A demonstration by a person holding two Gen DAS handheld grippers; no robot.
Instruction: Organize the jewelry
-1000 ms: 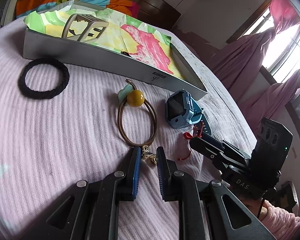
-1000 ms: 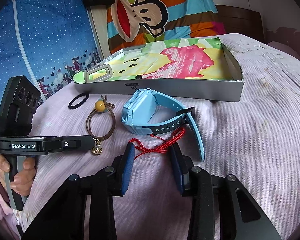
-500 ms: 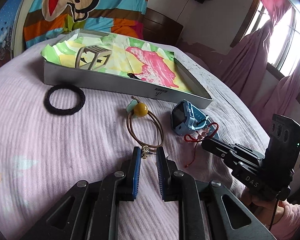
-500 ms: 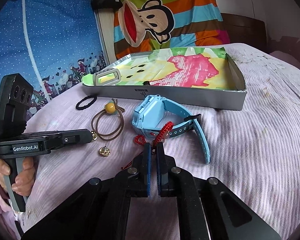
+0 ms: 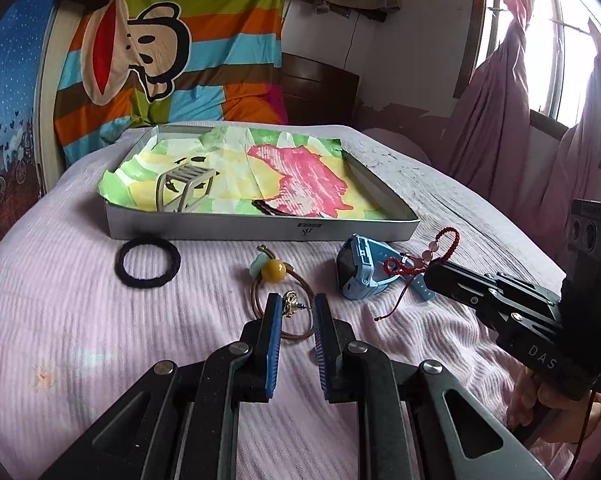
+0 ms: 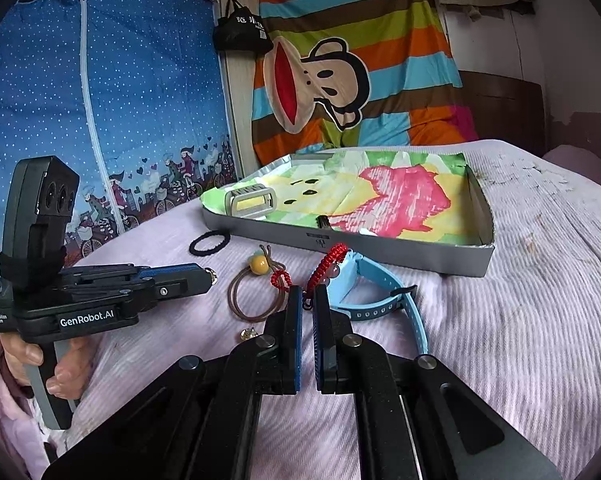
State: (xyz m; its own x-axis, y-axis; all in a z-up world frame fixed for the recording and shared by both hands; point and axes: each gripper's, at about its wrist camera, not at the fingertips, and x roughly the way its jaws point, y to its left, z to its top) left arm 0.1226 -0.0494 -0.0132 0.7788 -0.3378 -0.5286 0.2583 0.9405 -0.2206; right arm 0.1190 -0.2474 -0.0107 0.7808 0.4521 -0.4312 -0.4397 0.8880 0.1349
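Earring (image 5: 290, 305) sits pinched crosswise in the left hand-held gripper (image 5: 293, 307), raised above the brown hair tie (image 5: 281, 304); the tray (image 5: 260, 229) lies straight ahead on the bed (image 5: 80, 320). From the right view, the right hand-held gripper (image 6: 305, 300) is nearly closed on the red bracelet (image 6: 326, 264), lifted over the blue watch (image 6: 376, 300); the tray (image 6: 400, 254) lies just beyond.

On the bed, the tray (image 5: 260, 228) lies behind the hair tie (image 5: 148, 257), bead band (image 5: 274, 272) and watch (image 5: 360, 272), left to right.
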